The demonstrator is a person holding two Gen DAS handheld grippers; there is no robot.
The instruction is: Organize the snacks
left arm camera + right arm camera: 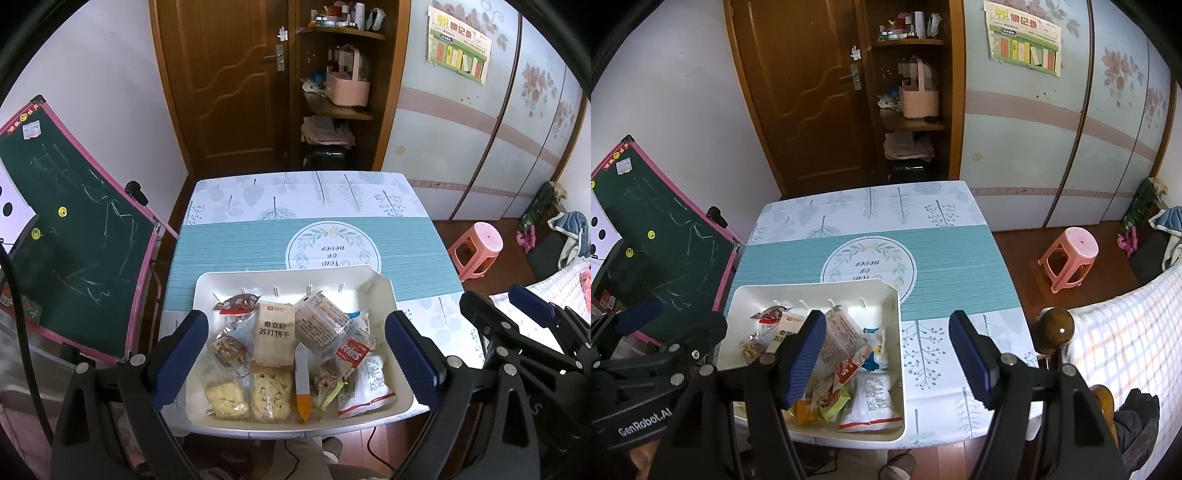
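Note:
A white plastic bin [388,295] sits at the near edge of the table [236,243], full of wrapped snacks. Among them are a beige cracker pack [272,334], a clear-wrapped cake [320,322], yellow puffed bars [268,396], an orange-tipped stick sachet [302,384] and a white bag with a red stripe [369,387]. My left gripper [293,360] is open and empty, above the bin, fingers astride it. My right gripper [888,363] is open and empty over the bin's right wall [899,332]. The bin's snacks [871,400] show there too.
A green chalkboard easel [74,236] stands close left of the table. A pink stool [478,251] is on the floor to the right, and a bed with a checked cover [1126,332] and wooden post [1057,328] lies near right. A wooden door and shelves stand behind.

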